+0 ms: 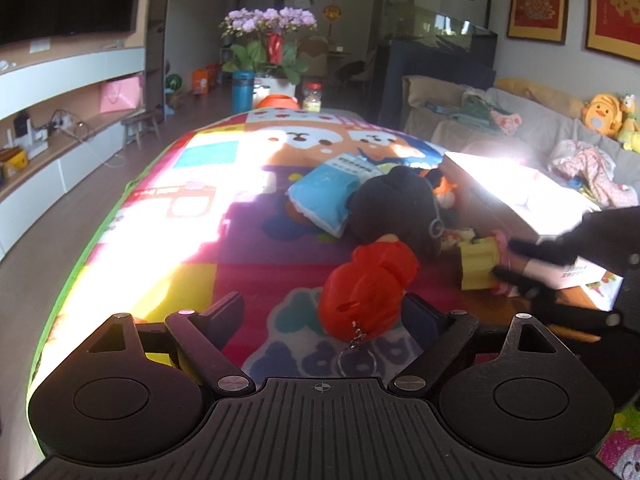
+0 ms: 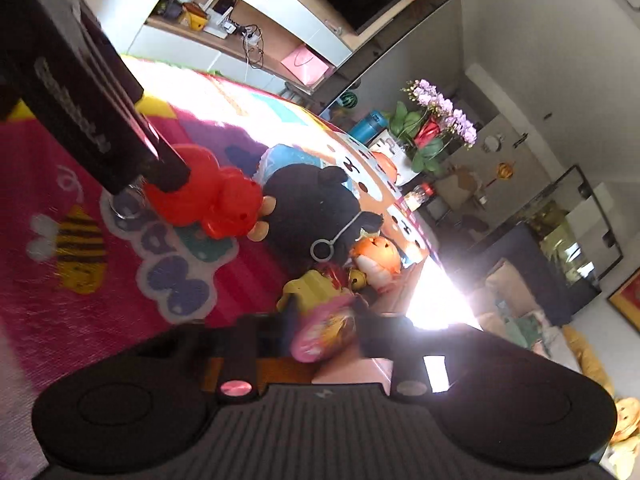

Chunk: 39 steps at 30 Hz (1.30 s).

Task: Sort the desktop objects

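Note:
A red bear keychain toy [image 1: 366,286] lies on the colourful tablecloth [image 1: 168,216] between the fingers of my open left gripper [image 1: 326,312]; its chain and ring hang toward me. It also shows in the right wrist view [image 2: 216,196]. Behind it lie a black plush [image 1: 396,204], a blue tissue pack [image 1: 328,196] and an orange toy [image 2: 376,258]. My right gripper [image 2: 322,330] is shut on a pink and yellow toy [image 2: 324,334], next to a yellow block toy [image 1: 478,262]. In the left view the right gripper [image 1: 508,258] enters from the right.
A cardboard box [image 1: 516,196] stands on the table's right side, glaring in sunlight. A blue bottle [image 1: 243,90], a jar [image 1: 312,96] and an orchid pot [image 1: 272,52] stand at the far end. A sofa [image 1: 532,120] lies to the right, shelves to the left.

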Tool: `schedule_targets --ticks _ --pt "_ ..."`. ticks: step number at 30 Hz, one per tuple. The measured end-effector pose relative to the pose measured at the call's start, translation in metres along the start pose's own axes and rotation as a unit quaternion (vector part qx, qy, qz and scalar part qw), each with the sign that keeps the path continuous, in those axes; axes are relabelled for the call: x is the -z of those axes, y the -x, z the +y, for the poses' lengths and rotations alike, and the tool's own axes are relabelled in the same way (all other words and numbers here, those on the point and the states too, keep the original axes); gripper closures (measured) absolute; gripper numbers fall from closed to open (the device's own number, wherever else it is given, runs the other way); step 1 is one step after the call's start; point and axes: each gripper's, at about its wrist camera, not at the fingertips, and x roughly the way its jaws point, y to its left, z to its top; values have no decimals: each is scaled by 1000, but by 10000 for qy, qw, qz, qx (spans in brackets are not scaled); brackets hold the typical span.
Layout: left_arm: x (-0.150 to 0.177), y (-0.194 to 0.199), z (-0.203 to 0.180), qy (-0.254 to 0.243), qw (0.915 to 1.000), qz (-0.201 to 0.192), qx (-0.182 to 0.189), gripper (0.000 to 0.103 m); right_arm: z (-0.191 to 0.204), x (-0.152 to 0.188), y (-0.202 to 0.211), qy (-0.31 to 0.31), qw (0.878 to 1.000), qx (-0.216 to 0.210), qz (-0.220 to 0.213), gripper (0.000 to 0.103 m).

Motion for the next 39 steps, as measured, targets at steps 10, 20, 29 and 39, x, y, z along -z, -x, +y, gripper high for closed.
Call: schedule_targets --ticks 10,20,29,39 --pt "-12 -12 -66 -525 9943 47 925 12 -67 36 58 -1537 9874 -228 287 90" --pt "-23 -75 -112 -1060 9894 397 912 52 -167 122 26 -4548 8868 755 318 29" --pt "-8 -36 -87 -957 9862 538 1243 53 -166 118 -26 -4532 8863 757 580 39" --pt "7 -30 -109 -1154 9828 647 1287 53 -150 109 13 -4243 9045 426 54 34"
